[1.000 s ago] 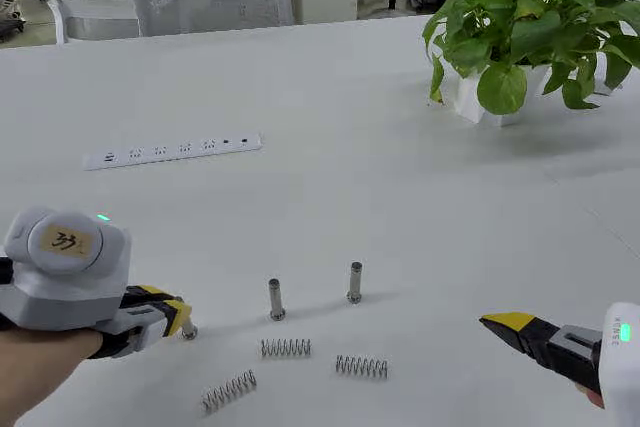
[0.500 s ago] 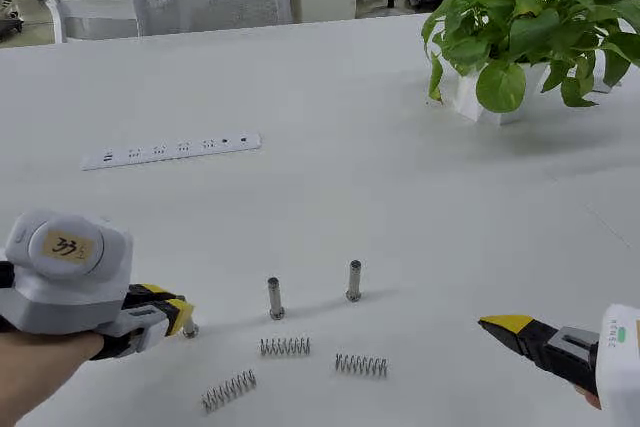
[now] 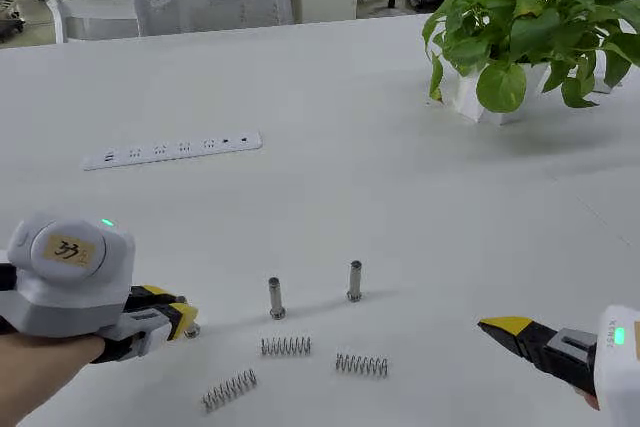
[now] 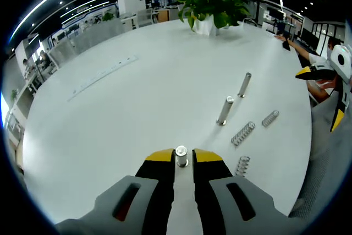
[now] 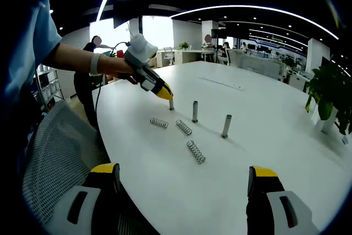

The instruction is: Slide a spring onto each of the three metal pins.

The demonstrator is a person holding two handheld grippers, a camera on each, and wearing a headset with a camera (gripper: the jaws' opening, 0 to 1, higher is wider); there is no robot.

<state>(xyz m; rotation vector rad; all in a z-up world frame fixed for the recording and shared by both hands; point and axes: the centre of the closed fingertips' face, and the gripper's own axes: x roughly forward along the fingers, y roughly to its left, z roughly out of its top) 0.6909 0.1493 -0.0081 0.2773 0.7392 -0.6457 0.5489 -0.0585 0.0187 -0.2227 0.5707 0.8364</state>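
I see the leftmost upright steel pin clasped between the fingers of the left gripper, lower left on the white counter. The middle pin and right pin stand to its right. Below them lie three coiled wire springs: left spring, middle spring and right spring. A white power strip lies upper left, a potted leafy plant upper right.
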